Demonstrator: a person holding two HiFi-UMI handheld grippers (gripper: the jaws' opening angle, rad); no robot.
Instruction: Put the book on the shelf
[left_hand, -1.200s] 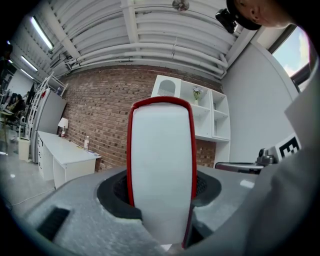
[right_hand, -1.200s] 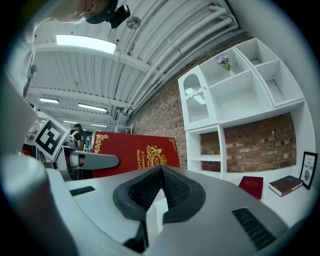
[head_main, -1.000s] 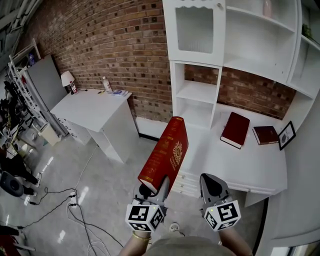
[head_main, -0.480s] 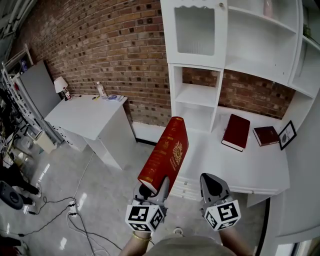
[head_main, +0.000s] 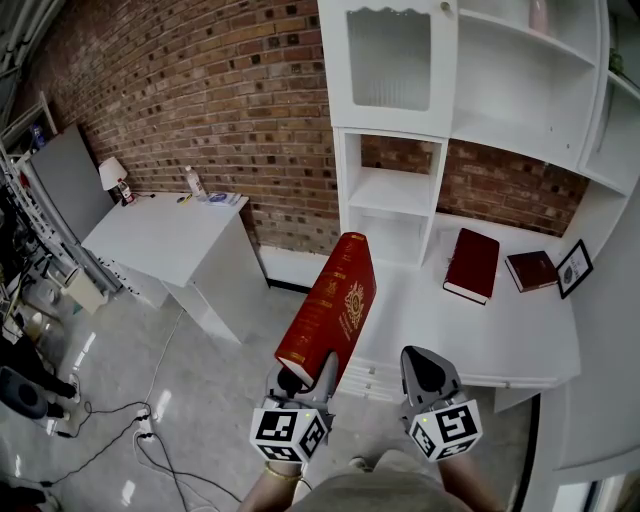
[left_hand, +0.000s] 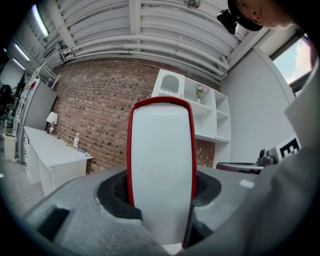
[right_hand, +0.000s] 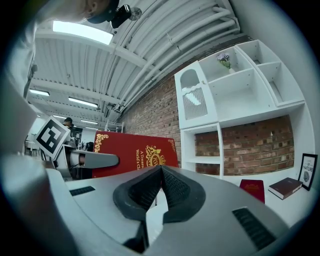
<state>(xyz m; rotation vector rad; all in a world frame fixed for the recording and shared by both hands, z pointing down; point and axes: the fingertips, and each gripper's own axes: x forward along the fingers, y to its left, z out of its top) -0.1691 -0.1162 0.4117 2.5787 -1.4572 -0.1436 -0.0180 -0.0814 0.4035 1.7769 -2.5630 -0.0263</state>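
Head view: the left gripper (head_main: 303, 378) pinches the book (head_main: 330, 305) by its lower end, tilted in mid-air short of the shelf (head_main: 392, 190). Jaws of the right gripper (head_main: 426, 372) are pressed together (empty). The pinch wants to be firm, with the top edge led in squarely.

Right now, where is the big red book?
In the head view, the big red book sticks up from the left gripper, low in the middle, in front of the white desk.
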